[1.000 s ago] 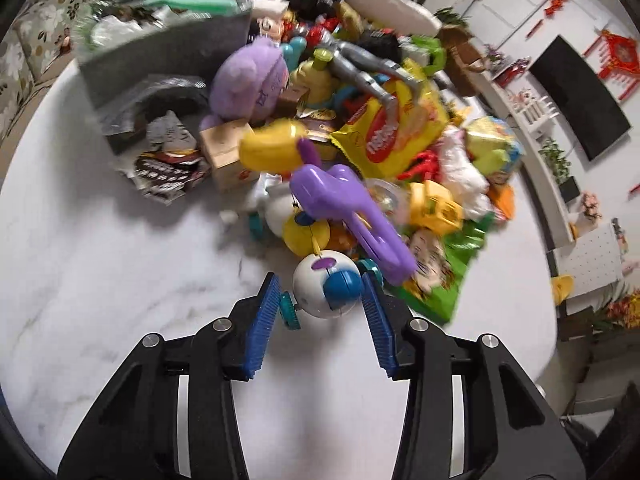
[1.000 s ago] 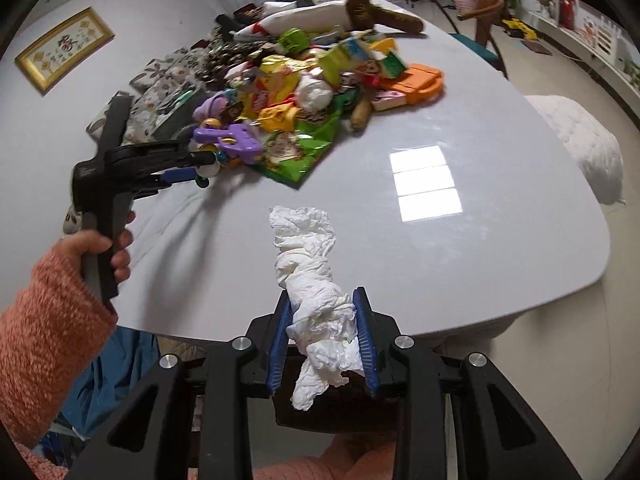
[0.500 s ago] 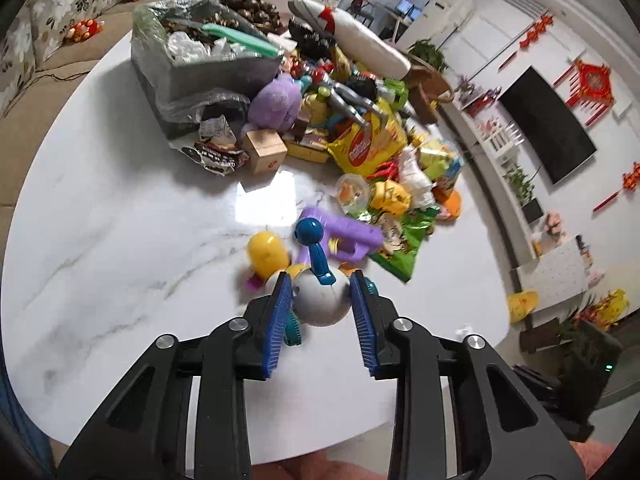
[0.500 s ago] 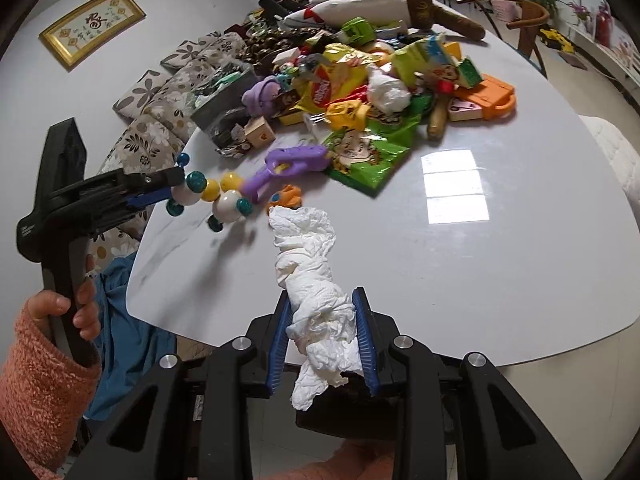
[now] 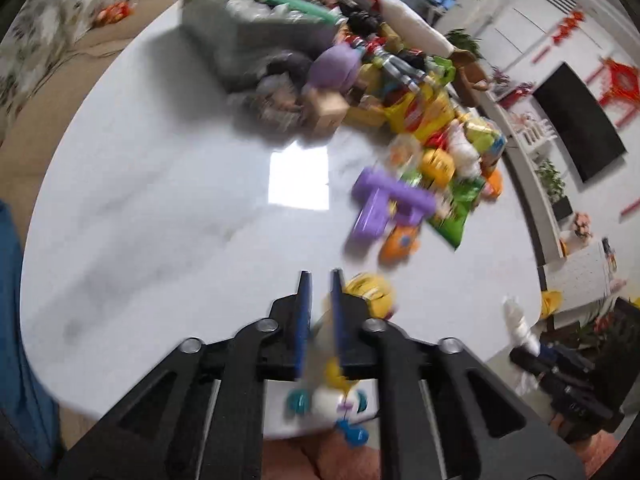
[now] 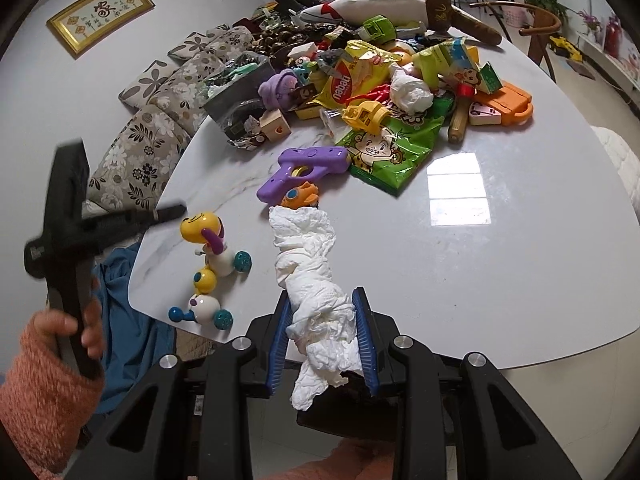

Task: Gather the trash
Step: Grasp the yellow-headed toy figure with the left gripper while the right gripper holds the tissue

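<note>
White marble table point(image 6: 500, 264); floral cushions point(image 6: 148, 148) along wall; framed calligraphy point(image 6: 100, 14); wooden chair point(image 6: 540, 28).

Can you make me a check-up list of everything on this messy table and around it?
Surface: white marble table, glossy, with window glare.
Job's things: crumpled tissue in the right tongs; green snack bag and yellow snack bag in the pile; grey bin beside the pile.
Clutter: toy dog lying near the table edge; purple toy gun; more toys heaped behind.
Tongs: right tongs shut on the tissue; left tongs shut, holding nothing, its view blurred.
Cables: nothing seen.
Surroundings: flowered cushions, framed picture, wooden chair.
</note>
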Action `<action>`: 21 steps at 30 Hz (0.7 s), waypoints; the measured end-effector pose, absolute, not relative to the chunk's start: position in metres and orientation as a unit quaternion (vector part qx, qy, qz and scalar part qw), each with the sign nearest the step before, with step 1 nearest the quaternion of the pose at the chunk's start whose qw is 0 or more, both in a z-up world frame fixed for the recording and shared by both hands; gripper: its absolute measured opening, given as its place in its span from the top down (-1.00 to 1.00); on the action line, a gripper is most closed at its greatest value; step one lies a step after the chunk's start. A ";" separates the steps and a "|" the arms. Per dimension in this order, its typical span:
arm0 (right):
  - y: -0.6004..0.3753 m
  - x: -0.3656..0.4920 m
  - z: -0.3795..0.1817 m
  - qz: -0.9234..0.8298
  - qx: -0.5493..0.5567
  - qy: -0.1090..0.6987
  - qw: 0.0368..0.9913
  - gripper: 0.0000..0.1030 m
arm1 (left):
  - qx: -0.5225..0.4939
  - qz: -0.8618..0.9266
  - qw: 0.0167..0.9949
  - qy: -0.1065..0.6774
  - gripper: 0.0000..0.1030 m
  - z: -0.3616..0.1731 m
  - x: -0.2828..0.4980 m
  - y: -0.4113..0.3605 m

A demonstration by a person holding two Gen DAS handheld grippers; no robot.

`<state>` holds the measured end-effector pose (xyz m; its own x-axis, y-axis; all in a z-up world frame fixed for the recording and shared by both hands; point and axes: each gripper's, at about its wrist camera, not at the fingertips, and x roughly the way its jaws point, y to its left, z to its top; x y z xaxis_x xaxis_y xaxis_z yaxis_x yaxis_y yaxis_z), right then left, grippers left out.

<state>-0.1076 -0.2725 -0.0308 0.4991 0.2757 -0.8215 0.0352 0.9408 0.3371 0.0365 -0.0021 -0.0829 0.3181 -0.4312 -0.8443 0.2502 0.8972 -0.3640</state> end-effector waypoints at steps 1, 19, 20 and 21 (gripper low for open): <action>-0.272 -0.108 -0.031 0.071 0.155 0.495 0.852 0.38 | -0.070 -0.204 0.816 0.536 -0.21 -0.082 0.023 -0.002; -0.268 -0.111 -0.036 0.071 0.140 0.506 0.848 0.37 | -0.018 -0.223 0.774 0.592 0.17 -0.127 0.012 -0.047; -0.269 -0.114 -0.036 0.071 0.139 0.507 0.848 0.37 | -0.025 -0.223 0.774 0.592 0.18 -0.125 0.011 -0.044; -0.269 -0.115 -0.035 0.071 0.137 0.507 0.848 0.37 | -0.035 -0.225 0.775 0.589 0.18 -0.121 0.008 -0.039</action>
